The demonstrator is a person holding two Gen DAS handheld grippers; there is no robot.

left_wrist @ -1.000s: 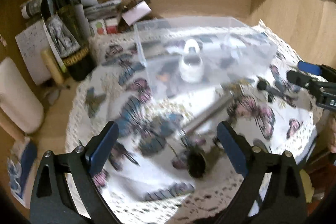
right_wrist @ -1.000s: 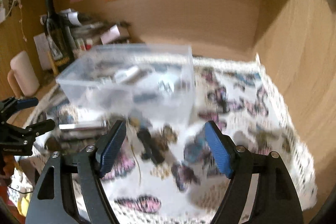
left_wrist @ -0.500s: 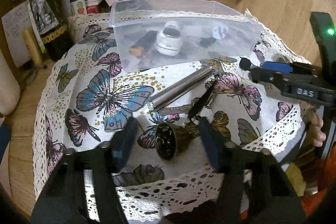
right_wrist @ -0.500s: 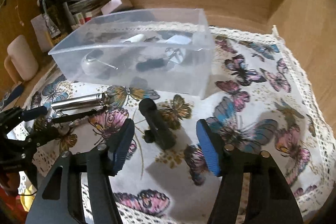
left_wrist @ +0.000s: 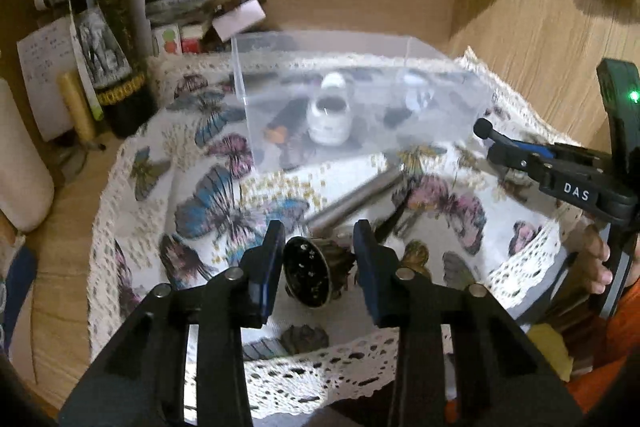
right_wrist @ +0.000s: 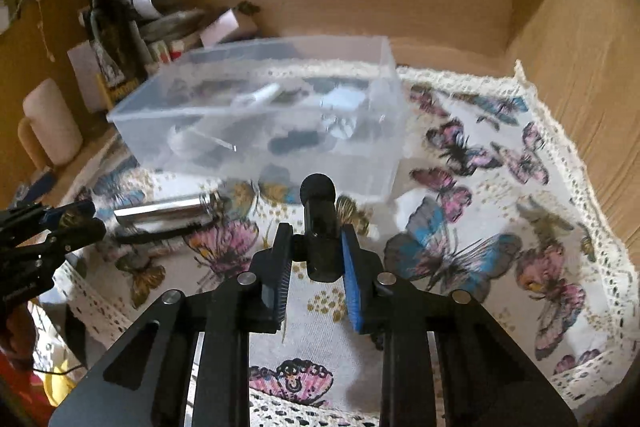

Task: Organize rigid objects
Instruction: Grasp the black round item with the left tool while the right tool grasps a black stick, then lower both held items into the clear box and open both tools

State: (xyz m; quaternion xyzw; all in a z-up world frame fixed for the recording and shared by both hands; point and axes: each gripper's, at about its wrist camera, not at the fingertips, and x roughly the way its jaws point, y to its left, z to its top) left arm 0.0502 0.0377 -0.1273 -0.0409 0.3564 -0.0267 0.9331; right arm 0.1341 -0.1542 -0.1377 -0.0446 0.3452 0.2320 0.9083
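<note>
My left gripper [left_wrist: 318, 259] is shut on a small dark bell-shaped metal piece [left_wrist: 307, 277], held just above the butterfly cloth [left_wrist: 200, 199]. My right gripper [right_wrist: 314, 259] is shut on a black cylindrical object [right_wrist: 319, 223] with a round tip, lifted off the cloth; it also shows in the left wrist view [left_wrist: 532, 163]. A clear plastic box [left_wrist: 352, 107] behind holds a white ring-shaped piece [left_wrist: 330, 115] and other small items. A silver metal tube [left_wrist: 356, 199] and a thin black tool [left_wrist: 390, 221] lie on the cloth in front of the box.
A dark wine bottle [left_wrist: 108, 39], papers and small boxes [left_wrist: 192, 23] stand at the back left. A cream cylinder [left_wrist: 20, 163] stands at the far left. Wooden walls enclose the back and right. The lace cloth edge [left_wrist: 320, 379] hangs at the front.
Both grippers have closed: the left on the bell-shaped piece, the right on the black cylinder, which now sits upright between the right fingers and off the cloth.
</note>
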